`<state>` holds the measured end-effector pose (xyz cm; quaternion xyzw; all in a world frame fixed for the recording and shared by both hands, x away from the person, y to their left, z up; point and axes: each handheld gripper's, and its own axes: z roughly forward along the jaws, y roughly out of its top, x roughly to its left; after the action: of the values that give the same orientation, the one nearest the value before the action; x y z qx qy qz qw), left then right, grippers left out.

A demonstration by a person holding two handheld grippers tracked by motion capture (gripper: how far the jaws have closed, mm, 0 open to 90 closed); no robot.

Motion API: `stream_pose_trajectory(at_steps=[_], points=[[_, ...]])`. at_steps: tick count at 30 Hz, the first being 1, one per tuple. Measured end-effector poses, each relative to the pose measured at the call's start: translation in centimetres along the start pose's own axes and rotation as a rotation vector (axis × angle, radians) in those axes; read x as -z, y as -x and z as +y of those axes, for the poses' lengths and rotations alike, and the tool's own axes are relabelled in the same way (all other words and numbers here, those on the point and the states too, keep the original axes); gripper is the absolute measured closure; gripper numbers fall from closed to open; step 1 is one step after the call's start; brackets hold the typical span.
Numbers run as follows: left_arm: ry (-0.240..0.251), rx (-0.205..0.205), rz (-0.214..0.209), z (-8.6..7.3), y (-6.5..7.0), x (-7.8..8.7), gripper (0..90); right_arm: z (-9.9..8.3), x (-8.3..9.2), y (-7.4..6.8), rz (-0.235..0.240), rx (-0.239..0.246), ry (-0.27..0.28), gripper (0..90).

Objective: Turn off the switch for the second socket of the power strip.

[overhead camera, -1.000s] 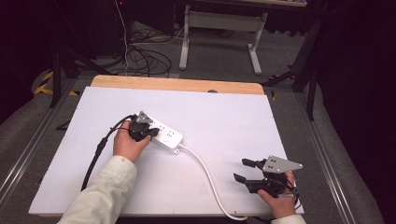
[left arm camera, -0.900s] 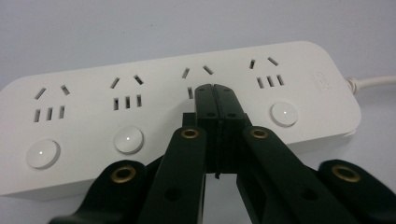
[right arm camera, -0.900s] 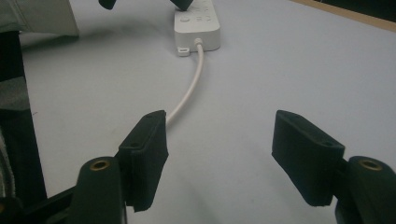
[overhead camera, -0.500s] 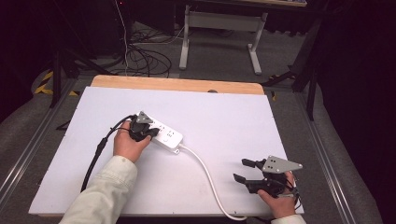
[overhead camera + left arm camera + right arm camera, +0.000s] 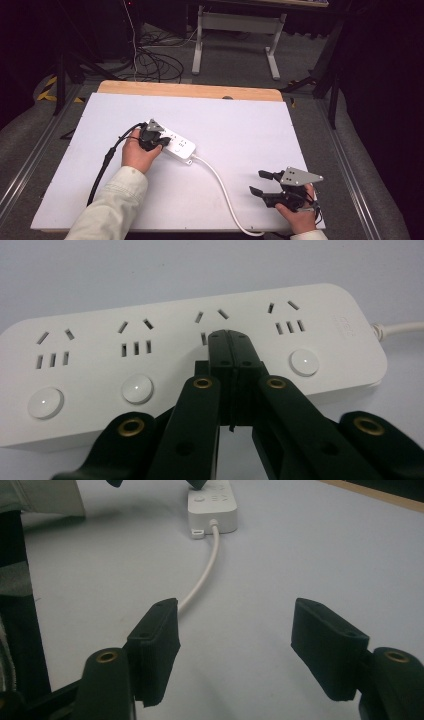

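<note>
High view shows the white plastic power strip (image 5: 176, 145) lying on the left half of the white counter (image 5: 240, 125), set at a slant, with its white cord (image 5: 220, 185) curving off its near end toward the counter's front edge. The left claw (image 5: 161, 142), a black two-jaw tool held in the person's left hand (image 5: 137, 155), rests over the strip's far end. In the left gripper view its jaws are pressed together with nothing between them, and their joined tips (image 5: 231, 342) sit on the strip's top face (image 5: 165, 365), just over the third set of sockets and between two round white buttons. The right claw (image 5: 262, 182), with a grey three-cornered plate on top, is held low near the counter's front right corner, well apart from the strip. In the right gripper view its jaws are spread wide and empty (image 5: 232, 645); the cord (image 5: 202, 577) runs past the left jaw up to the strip's end (image 5: 212, 505).
</note>
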<state>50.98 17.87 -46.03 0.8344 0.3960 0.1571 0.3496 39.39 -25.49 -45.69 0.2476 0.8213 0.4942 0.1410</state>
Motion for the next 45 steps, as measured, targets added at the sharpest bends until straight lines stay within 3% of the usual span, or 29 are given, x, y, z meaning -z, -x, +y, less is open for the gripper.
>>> stream_pose_trajectory(at_steps=[2,3,6,11,21,22,26,27,29,30,35,42,45], points=[[-0.001,-0.003,0.007,0.0,0.1,0.0,90.0,0.0,0.0,0.0,0.0,0.0,0.0,36.1],[-0.006,-0.018,0.038,0.0,0.1,0.0,90.0,0.0,-0.1,0.0,0.001,0.001,-0.003,36.1],[0.0,0.006,0.01,0.0,-0.3,0.0,90.0,0.0,-0.1,0.0,0.003,0.002,-0.004,36.1],[-0.002,-0.021,0.042,0.0,0.2,-0.1,90.0,0.0,-0.2,0.0,0.004,0.001,-0.006,36.1],[-0.012,-0.023,0.034,-0.1,0.2,0.1,90.0,0.0,-0.2,0.0,0.004,-0.001,-0.006,36.1],[0.0,-0.005,0.012,-0.1,-0.1,0.2,90.0,0.0,-0.1,0.0,0.004,-0.002,-0.004,36.1],[0.006,0.011,0.014,-0.1,-0.5,0.7,89.6,0.0,0.0,0.1,0.003,-0.005,0.002,36.1],[0.044,0.006,0.016,0.1,-0.4,1.3,84.9,0.0,0.0,0.1,0.002,-0.007,0.002,36.1],[0.067,0.006,0.013,0.3,-0.2,1.7,83.1,0.0,0.0,0.2,0.002,-0.007,0.0,36.1],[0.095,0.007,-0.017,0.6,0.1,2.4,83.1,0.0,-0.1,0.1,0.002,-0.007,-0.001,36.1],[0.109,-0.021,-0.022,1.2,0.7,3.7,81.8,0.0,-0.1,0.1,0.001,-0.007,0.0,36.1],[0.103,-0.039,-0.027,1.2,1.1,4.2,79.6,0.0,-0.1,0.1,0.0,-0.007,-0.001,36.1],[0.122,-0.039,-0.034,1.2,1.2,4.6,76.9,0.0,0.0,0.2,0.0,-0.009,0.0,36.1]])
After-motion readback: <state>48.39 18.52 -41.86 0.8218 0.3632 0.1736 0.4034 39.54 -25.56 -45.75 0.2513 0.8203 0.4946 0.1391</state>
